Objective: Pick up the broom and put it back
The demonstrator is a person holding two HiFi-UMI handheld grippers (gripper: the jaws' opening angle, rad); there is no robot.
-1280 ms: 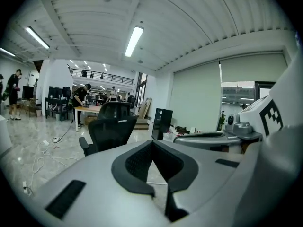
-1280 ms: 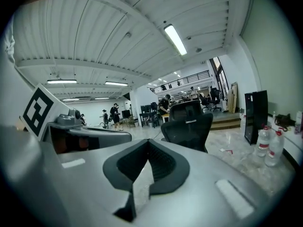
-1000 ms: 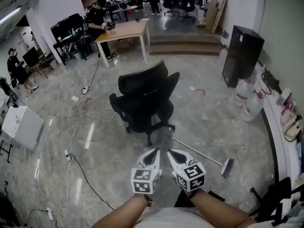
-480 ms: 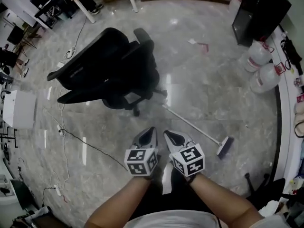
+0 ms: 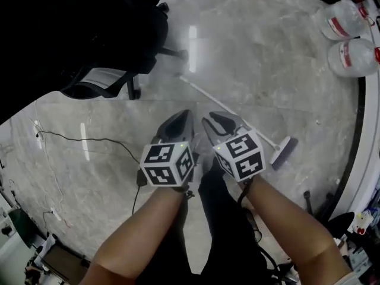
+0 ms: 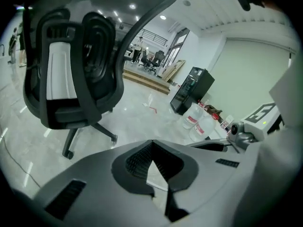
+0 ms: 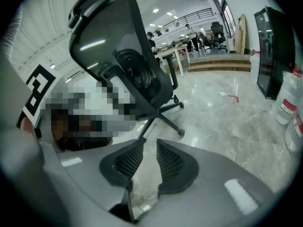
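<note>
So, basically nothing is done yet. The long broom with the thin white handle [image 5: 208, 97] and dark brush head [image 5: 284, 153] lies flat on the grey marble-look floor. It runs diagonally from the middle of the head view down to the lower right, and nothing is touching it.

Both grippers sit at centre frame, side by side above the handle's middle stretch, pointing down toward it. The left gripper [image 5: 178, 123] is clenched, tips meeting with nothing pinched. The right gripper [image 5: 218, 123] is opening its jaws, and its own view shows only bare floor in the gap.

The black mesh office chair [image 5: 89, 34] fills the upper left, close to the handle's far end, and two big clear water jugs [image 5: 350, 40] sit upper right.

My read is that everything is left to do: get down to the handle, grab it, lift it and carry it back. No spot where it belongs shows up here.
</note>
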